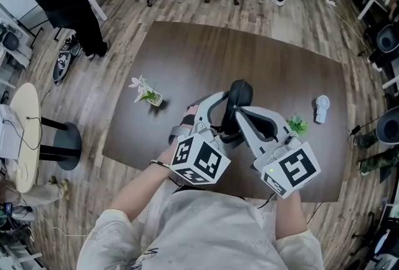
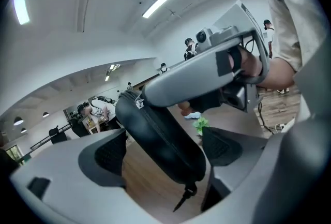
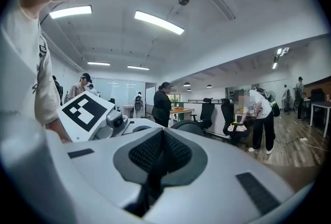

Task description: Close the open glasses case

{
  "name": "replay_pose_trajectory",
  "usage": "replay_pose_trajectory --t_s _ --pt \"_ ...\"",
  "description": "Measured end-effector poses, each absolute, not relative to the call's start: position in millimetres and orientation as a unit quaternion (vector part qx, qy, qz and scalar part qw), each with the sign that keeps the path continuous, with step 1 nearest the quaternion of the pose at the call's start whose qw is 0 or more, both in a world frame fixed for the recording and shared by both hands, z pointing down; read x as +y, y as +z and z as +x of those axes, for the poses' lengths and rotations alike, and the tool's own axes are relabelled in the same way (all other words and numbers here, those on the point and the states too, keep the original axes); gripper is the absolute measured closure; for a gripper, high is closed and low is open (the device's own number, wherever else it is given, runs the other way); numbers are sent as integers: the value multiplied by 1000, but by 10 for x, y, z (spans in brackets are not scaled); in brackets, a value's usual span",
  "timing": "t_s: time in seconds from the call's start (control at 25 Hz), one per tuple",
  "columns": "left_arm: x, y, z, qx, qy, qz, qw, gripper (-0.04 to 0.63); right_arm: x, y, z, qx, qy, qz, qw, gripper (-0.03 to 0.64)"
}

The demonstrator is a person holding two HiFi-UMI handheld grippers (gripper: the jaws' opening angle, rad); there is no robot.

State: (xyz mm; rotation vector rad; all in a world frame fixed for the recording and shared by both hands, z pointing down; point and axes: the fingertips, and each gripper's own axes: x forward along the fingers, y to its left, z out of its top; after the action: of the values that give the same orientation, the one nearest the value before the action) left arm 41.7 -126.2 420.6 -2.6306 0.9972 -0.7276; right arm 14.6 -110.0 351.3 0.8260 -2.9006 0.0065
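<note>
The black glasses case stands tilted above the brown table, its halves together and a thin strap dangling from its lower end. In the left gripper view the case lies between the wide-open jaws of my left gripper, and neither pad touches it. My right gripper comes in from the right, shut at the case's upper end, where a small metal zipper pull shows. In the right gripper view my right gripper has its pads pressed together with a dark strip between them; the case peeks out behind.
A small pot with a white flower stands on the table's left part. A green plant and a small white object are on the right. Office chairs and people stand beyond the far edge. A round white table is at the left.
</note>
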Motion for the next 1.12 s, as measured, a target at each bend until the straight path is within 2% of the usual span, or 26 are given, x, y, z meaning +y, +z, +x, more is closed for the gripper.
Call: replay_pose_trajectory --t_s 0.04,0.24,0.44,0.64,0.84,0.92,1.12 --pt "-1288 4185 410 351 -245 -895 123 129 -1079 3523 127 -961 0 268 69 615" --pt "-1455 4078 289 404 -250 -858 194 268 -965 3524 51 -968 -6 239 81 615" --pt "-1453 4044 172 415 -251 -842 236 312 -950 3505 44 -970 -5 231 79 615" --pt "-1443 4017 126 412 -255 -834 266 314 -954 3488 56 -972 15 226 62 615" --pt "-1428 3968 174 414 -243 -837 265 227 -980 3407 62 -972 96 214 -7 615" --pt "-1441 3958 186 419 -246 -830 274 212 -997 3372 70 -967 138 212 -39 615" --pt "-1485 3906 155 436 -249 -814 294 218 -1019 3377 102 -949 237 187 -93 615"
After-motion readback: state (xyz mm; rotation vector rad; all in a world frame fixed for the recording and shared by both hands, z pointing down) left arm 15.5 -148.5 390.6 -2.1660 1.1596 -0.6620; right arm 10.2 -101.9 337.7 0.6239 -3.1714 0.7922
